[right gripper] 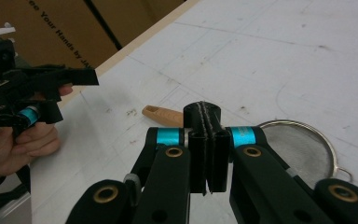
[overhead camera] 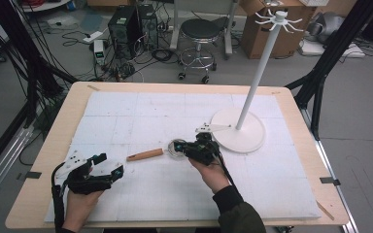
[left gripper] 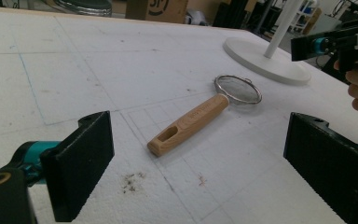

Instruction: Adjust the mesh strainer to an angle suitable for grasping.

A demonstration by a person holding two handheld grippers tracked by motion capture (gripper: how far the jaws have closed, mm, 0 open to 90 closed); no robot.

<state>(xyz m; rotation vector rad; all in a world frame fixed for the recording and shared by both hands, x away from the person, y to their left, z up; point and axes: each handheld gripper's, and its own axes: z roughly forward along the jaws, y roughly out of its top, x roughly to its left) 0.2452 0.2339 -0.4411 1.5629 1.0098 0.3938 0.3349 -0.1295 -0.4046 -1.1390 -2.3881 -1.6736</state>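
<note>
- My right gripper (overhead camera: 200, 147) hovers over the strainer (left gripper: 204, 114) – 2 jaws pressed together, nothing between them.
- My left gripper (overhead camera: 108, 165) rests low near the table's (overhead camera: 53, 145) front edge, jaws wide apart, pointing at the strainer's wooden handle.

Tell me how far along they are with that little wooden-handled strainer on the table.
Early on, it seems. Done: nothing visibly; the strainer lies flat on the white mat, near the white hook stand. In hand: the right gripper hovers just above the mesh bowl with jaws shut and nothing between them; the left gripper waits open, facing the handle. Left: gripping the strainer and, probably, hanging it on the stand.
</note>
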